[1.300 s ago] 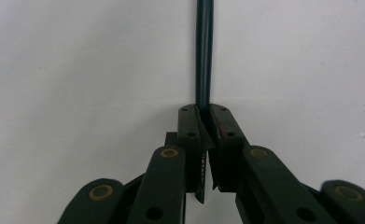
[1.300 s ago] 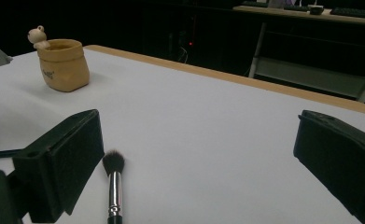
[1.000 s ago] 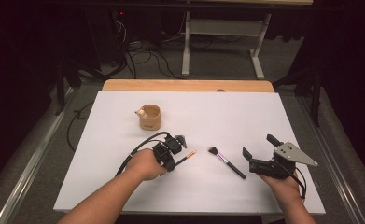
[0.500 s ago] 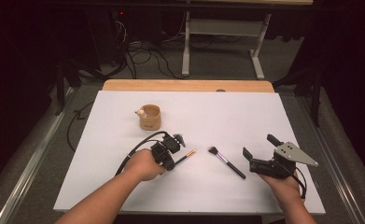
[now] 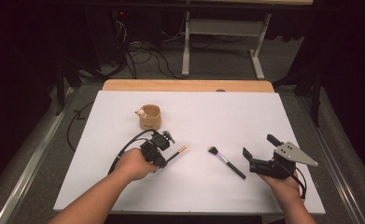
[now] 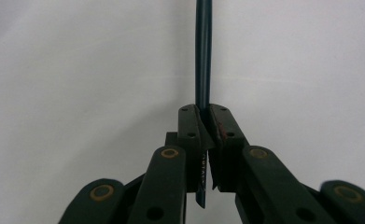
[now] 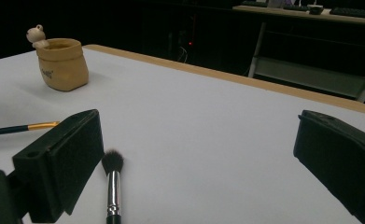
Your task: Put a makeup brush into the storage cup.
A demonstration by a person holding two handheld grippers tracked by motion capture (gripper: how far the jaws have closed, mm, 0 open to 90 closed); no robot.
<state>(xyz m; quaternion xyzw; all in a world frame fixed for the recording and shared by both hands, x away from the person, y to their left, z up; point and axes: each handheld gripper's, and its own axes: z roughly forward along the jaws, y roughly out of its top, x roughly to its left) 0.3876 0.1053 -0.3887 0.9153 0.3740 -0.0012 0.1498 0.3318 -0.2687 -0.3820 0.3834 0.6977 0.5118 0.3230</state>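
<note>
A white table top [image 5: 264, 121] lies under my hands, dark floor and cables beyond it. Nearest to me, my right tongs [image 5: 263, 153] stand wide open and empty, just right of the black makeup brush [image 5: 227, 162] lying flat. My left tongs [image 6: 204, 140] are clamped on the thin dark pencil brush [image 6: 203, 51], low on its handle, its orange tip [image 5: 182, 149] pointing toward the middle. I judge it light, stiff and smooth, so it may pivot in the pads; a grip nearer mid-handle would steady it. Farthest stands the small tan pot [image 5: 150, 116] with a bear figure on its rim, likely easy to tip.
</note>
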